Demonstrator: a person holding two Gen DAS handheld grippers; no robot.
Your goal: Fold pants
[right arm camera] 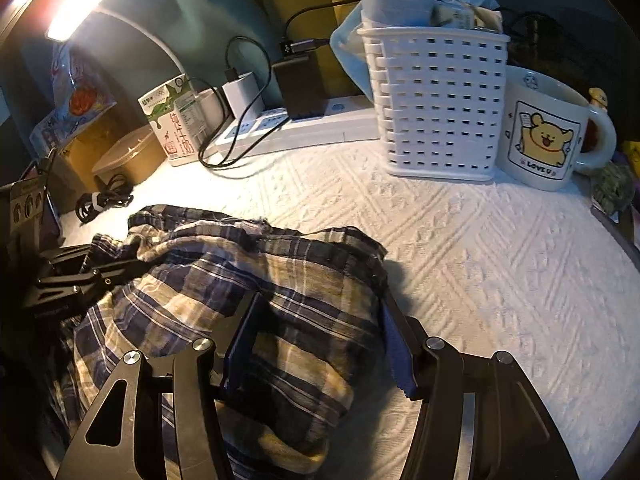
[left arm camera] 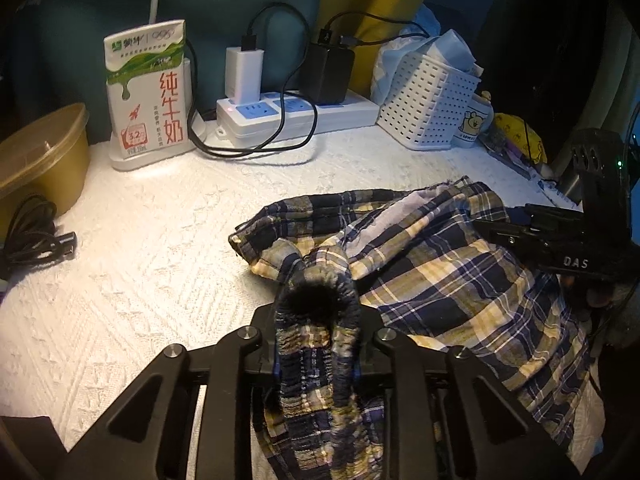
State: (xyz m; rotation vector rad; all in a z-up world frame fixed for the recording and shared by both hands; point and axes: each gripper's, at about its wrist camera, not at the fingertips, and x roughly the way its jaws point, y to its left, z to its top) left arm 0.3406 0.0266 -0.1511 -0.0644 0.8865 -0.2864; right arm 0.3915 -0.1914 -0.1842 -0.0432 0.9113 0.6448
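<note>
Left wrist view: a bunched fold of the plaid pants [left arm camera: 432, 264] is pinched between the nearly closed jaws of the left gripper [left arm camera: 318, 344]. On the white textured table [left arm camera: 160, 248] the pants are heaped, crumpled. Right wrist view: the right gripper [right arm camera: 320, 344] is seen with jaws half open, straddling a plaid mound; whether the pads press cannot be told.

Lower part of the plaid pants [left arm camera: 440, 264] behind gripper frames, off-frame.
</note>
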